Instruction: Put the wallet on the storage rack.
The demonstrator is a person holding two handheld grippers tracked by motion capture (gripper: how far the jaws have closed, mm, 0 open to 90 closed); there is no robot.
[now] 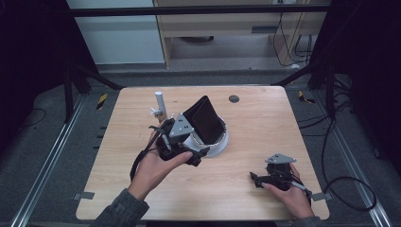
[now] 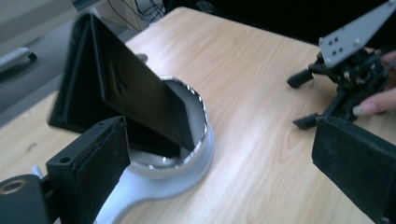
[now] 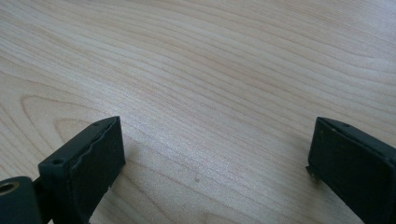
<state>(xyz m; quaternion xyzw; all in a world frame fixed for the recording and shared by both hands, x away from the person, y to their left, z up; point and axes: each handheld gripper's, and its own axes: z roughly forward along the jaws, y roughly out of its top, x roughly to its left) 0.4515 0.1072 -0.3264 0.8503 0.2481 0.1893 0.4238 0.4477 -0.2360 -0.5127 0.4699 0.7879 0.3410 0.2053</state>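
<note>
The left gripper [image 1: 189, 142] stands near the middle of the wooden table [image 1: 255, 118], held in the person's left hand [image 1: 153, 168]. In the left gripper view its two black fingers [image 2: 93, 158] are spread wide apart and grip nothing; the near finger sits just beside the rim of a white round dish [image 2: 187, 163], and the far finger is over bare wood, well apart from it.

The white round dish lies on the table a little left of centre, seen in the high view [image 1: 218, 144] directly ahead of the left gripper. It has a bright metallic inner rim. A black flat case [image 2: 130, 88] stands in it, its lower edge down inside the bowl and its upper part leaning back and outward over the rim. In the high view the case [image 1: 204, 118] appears tilted, with its dark face upward.

A white upright post [image 1: 159, 103] stands on the table just behind the left gripper.

The right gripper [image 1: 265, 179] rests low at the table's near right corner, held in the right hand [image 1: 293, 196], well apart from the dish. In the right gripper view its fingers [image 3: 88, 158] are wide open with only bare wood between them
</note>
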